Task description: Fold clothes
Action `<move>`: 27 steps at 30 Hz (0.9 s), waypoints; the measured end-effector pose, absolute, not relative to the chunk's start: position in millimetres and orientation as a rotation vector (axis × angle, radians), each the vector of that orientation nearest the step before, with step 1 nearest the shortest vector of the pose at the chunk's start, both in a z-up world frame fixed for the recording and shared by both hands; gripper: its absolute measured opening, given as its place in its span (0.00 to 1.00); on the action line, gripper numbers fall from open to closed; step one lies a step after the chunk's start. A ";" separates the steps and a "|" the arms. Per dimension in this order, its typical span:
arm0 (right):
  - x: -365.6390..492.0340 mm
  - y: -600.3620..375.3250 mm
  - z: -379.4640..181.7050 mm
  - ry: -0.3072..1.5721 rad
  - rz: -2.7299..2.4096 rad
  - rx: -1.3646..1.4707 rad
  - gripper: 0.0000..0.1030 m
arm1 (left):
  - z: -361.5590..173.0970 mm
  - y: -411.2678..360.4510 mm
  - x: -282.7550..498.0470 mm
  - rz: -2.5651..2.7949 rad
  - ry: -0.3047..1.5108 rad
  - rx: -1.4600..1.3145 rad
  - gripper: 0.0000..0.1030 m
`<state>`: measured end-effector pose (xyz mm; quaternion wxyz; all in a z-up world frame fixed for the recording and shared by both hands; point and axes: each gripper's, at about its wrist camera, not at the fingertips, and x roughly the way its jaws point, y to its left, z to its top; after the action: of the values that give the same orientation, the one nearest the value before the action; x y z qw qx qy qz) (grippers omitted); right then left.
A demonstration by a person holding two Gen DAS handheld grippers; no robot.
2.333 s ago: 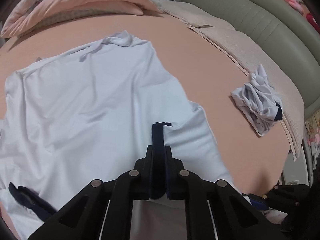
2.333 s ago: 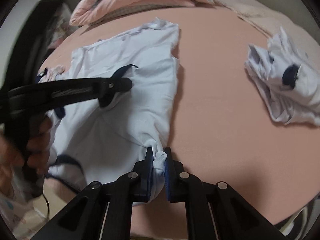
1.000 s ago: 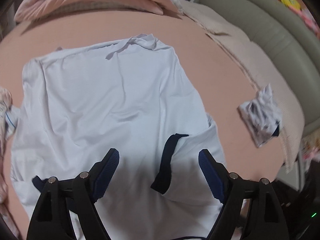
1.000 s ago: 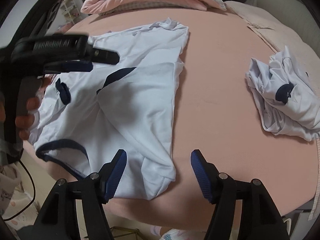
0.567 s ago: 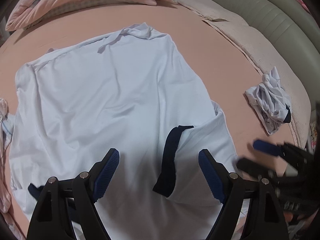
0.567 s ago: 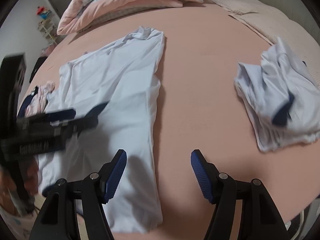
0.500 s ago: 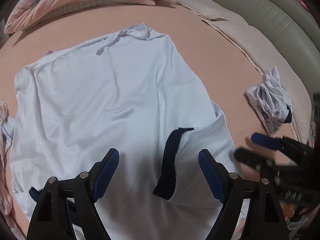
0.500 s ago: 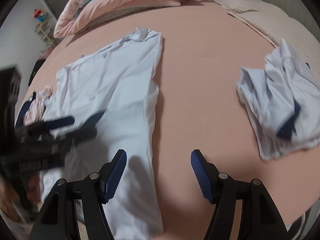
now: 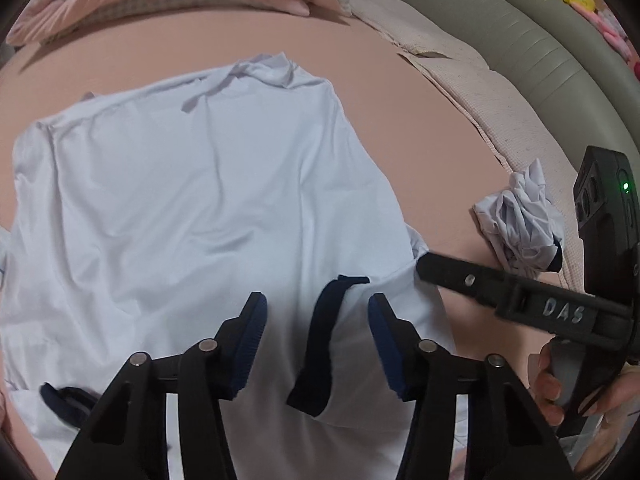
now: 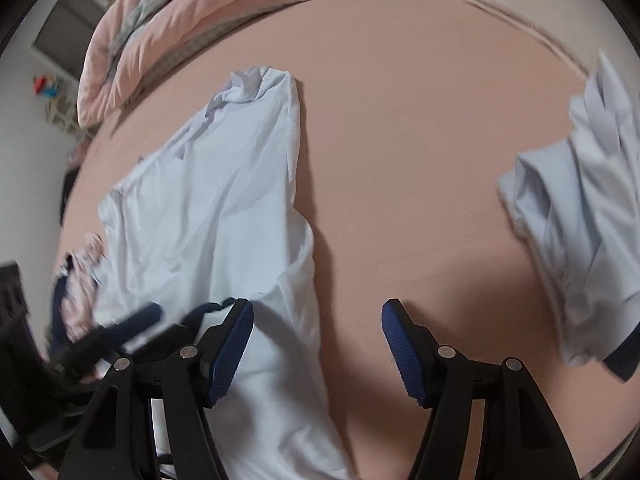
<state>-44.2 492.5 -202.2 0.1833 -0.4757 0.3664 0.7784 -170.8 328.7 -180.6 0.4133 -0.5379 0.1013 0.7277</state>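
The left gripper (image 9: 314,342) hangs over the near part of a white T-shirt (image 9: 192,208), its blue-padded jaws spread wide with nothing between them but air. Directly ahead of it, between the two pads in the left wrist view, lies a navy-trimmed sleeve cuff (image 9: 324,344) folded in over the shirt body. The shirt is spread flat on a pink bedsheet (image 9: 380,92), its far corner bunched well ahead of the tool. A second navy cuff (image 9: 66,398) shows down at the left of the gripper.

The right gripper (image 10: 316,344) is likewise agape and empty. The shirt's right edge (image 10: 224,208) runs under its left pad, while its right pad is over bare sheet. Ahead and to the right of this tool, well apart from the shirt, sits a crumpled white garment with navy trim (image 10: 576,216); the same bundle (image 9: 520,224) appears to the right of the left gripper. From the left wrist view the right tool's black body comes in from the right, a hand (image 9: 576,384) wrapped around its grip. A pink quilt (image 10: 192,12) is heaped far ahead of both tools, and a grey-green padded headboard (image 9: 512,40) curves off at the far right.
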 end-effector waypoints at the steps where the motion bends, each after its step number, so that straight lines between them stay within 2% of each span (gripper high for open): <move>1: -43.5 493.6 -201.7 1.050 2.196 -1.327 0.64 | -182.0 329.8 -170.4 1.824 0.245 -1.358 0.47; 7: -47.6 498.2 -206.0 1.118 2.215 -1.308 0.64 | -186.1 344.4 -165.2 1.801 0.287 -1.338 0.46; 10: -50.6 501.8 -213.5 1.187 2.196 -1.328 0.64 | -190.9 349.6 -165.6 1.781 0.271 -1.358 0.34; 15: -54.1 498.5 -212.9 1.201 2.213 -1.328 0.64 | -196.8 357.8 -160.0 1.756 0.300 -1.355 0.23; 17: -56.5 496.1 -213.0 1.197 2.222 -1.326 0.64 | -196.5 358.3 -157.4 1.759 0.299 -1.344 0.13; 22: -55.3 494.5 -217.3 1.245 2.219 -1.299 0.64 | -195.0 354.2 -155.4 1.798 0.288 -1.324 0.07; 23: -55.0 494.2 -218.2 1.255 2.218 -1.294 0.63 | -195.5 352.6 -156.5 1.807 0.285 -1.331 0.07; 24: -54.8 493.9 -219.1 1.264 2.217 -1.288 0.55 | -195.9 350.9 -157.6 1.816 0.283 -1.338 0.06; 25: -54.1 494.3 -220.1 1.276 2.213 -1.282 0.51 | -196.4 349.2 -158.8 1.825 0.280 -1.345 0.06; 27: -52.1 496.7 -222.3 1.293 2.200 -1.274 0.49 | -197.4 345.9 -161.0 1.843 0.275 -1.360 0.06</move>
<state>-52.1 496.7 -222.3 0.1442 -0.4422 0.4487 0.7631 -161.0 345.9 -197.4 0.4054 -0.5388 0.1089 0.7304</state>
